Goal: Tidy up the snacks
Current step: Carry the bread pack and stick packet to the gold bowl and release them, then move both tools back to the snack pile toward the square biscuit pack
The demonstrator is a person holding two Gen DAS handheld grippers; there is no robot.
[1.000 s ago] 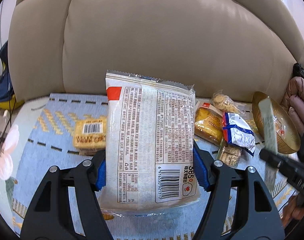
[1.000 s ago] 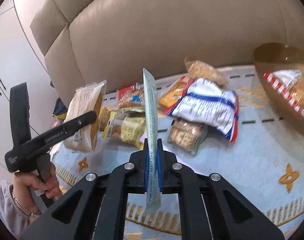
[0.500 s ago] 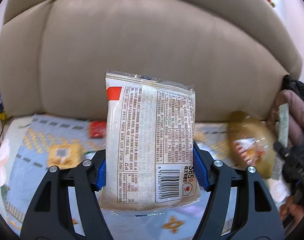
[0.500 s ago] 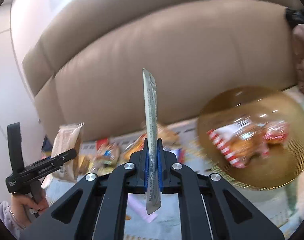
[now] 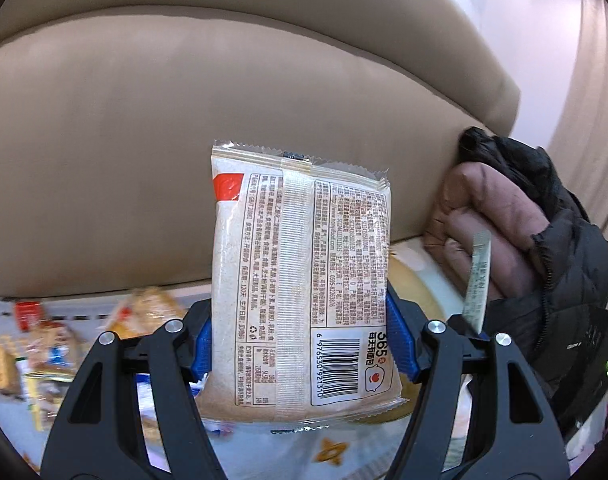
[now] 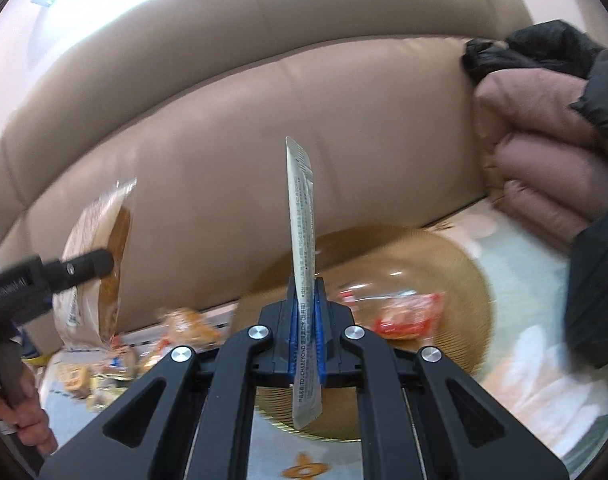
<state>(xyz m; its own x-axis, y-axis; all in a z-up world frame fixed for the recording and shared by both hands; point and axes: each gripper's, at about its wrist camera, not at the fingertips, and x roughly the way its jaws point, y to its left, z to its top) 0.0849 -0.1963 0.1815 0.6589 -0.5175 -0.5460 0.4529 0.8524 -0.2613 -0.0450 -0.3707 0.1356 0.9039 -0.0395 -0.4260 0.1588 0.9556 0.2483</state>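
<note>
My left gripper (image 5: 299, 344) is shut on a clear bread packet (image 5: 301, 276), held upright with its barcode side facing the camera. My right gripper (image 6: 304, 320) is shut on a thin stick sachet (image 6: 302, 216) that stands on edge. A gold ribbed bowl (image 6: 456, 276) lies just beyond the right gripper, with red-wrapped snacks (image 6: 408, 312) inside. In the right wrist view the left gripper (image 6: 91, 264) and its bread packet (image 6: 99, 256) hang at the left. The sachet (image 5: 478, 280) also shows at the right of the left wrist view, and the bowl's rim (image 5: 412, 284) peeks out behind the packet.
A beige sofa back (image 6: 304, 100) fills the background. Folded pink and black jackets (image 6: 544, 128) lie at the right beside the bowl. Several loose snack packets (image 5: 35, 344) lie on the patterned blue cover (image 6: 271, 452) at the left. A hand (image 6: 23, 416) grips the left tool.
Both grippers have swung right and risen, each still holding its snack. The loose snack pile slid to the left of view. The gold bowl now lies right before the right gripper.
</note>
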